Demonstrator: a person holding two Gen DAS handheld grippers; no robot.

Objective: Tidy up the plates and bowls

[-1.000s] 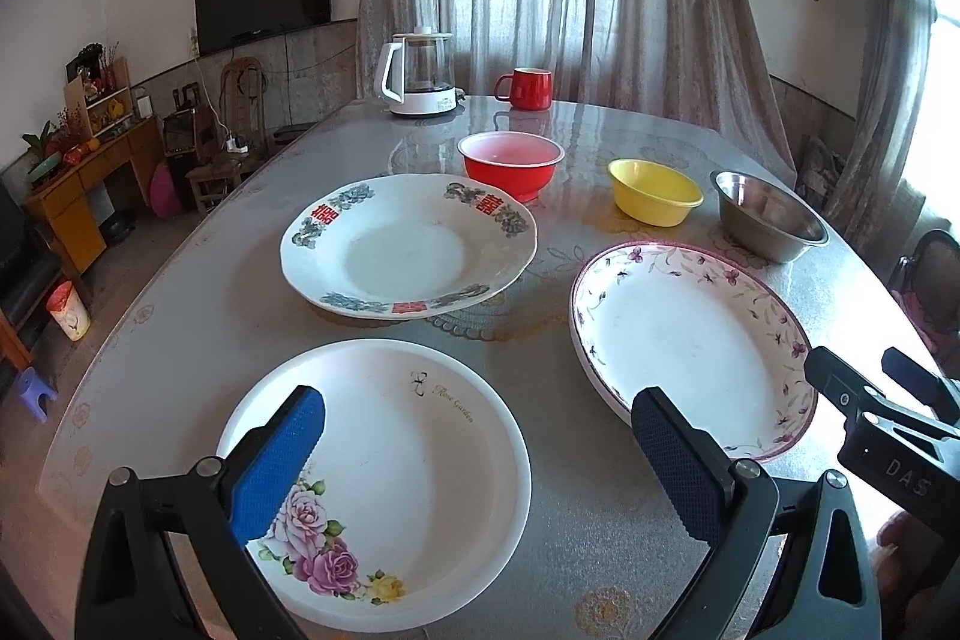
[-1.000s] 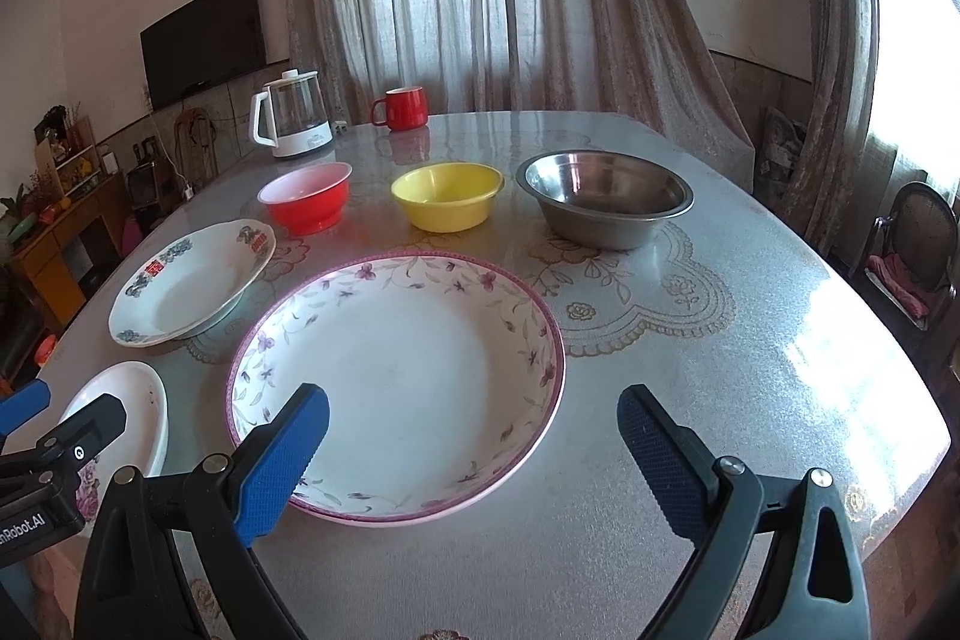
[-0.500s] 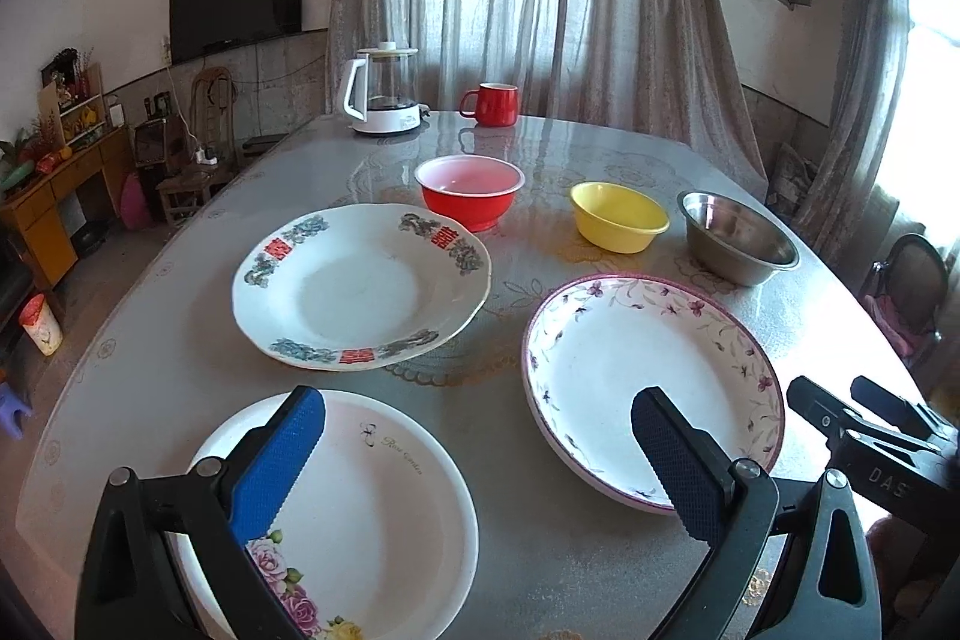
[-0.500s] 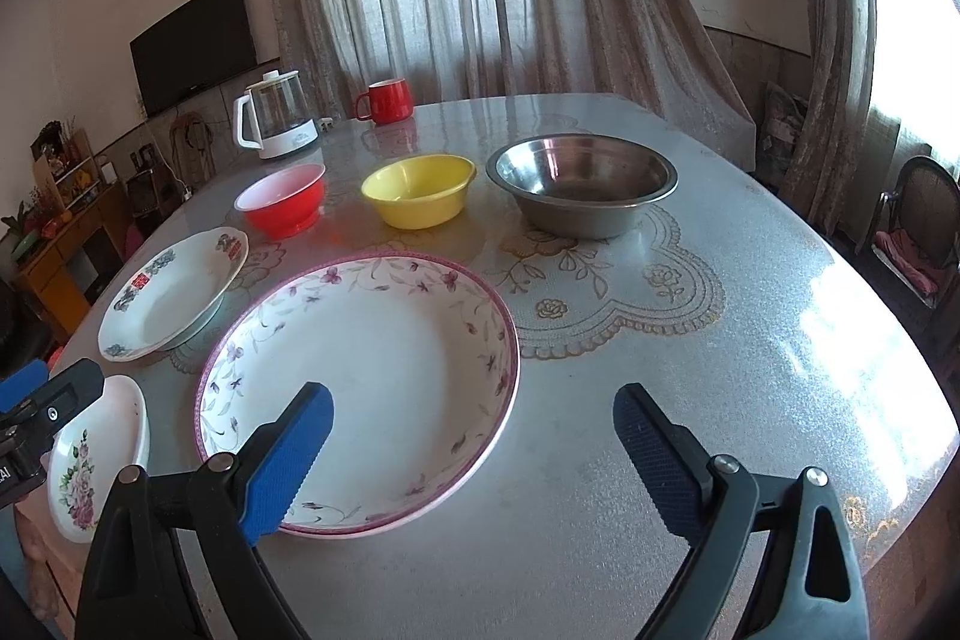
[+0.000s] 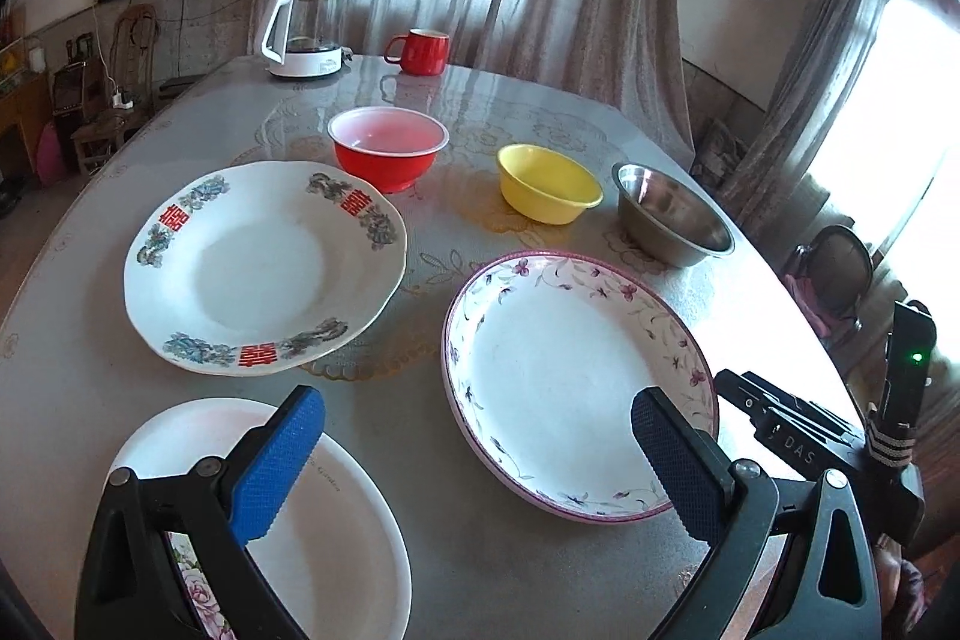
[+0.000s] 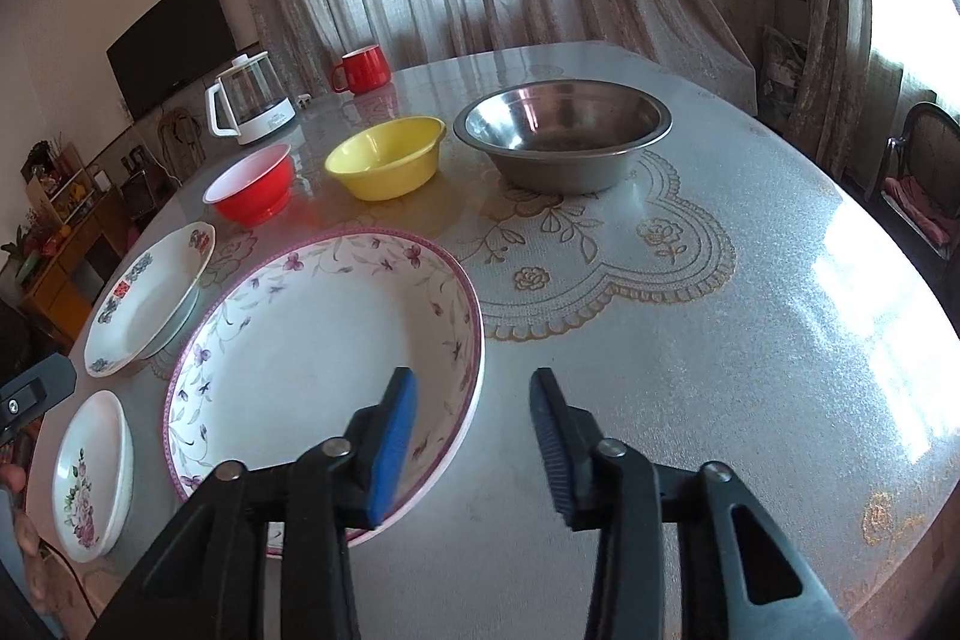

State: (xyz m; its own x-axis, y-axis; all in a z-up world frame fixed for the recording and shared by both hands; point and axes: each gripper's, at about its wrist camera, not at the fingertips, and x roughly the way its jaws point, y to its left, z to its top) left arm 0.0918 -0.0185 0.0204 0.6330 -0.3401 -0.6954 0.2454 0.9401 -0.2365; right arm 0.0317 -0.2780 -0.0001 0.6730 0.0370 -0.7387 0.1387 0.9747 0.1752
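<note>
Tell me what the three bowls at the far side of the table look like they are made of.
Grey bowl: metal, probably stainless steel, with a brushed grey wall and mirror-like reflections inside. Yellow bowl: likely plastic or melamine, an even opaque colour with a soft sheen. Red bowl: red outside, pale pinkish inside, with a thin rim; plastic seems likely, though glazed ceramic cannot be ruled out.

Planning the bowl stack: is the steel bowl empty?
Empty: the steel bowl stands upright and the right wrist view shows only bare metal inside.
</note>
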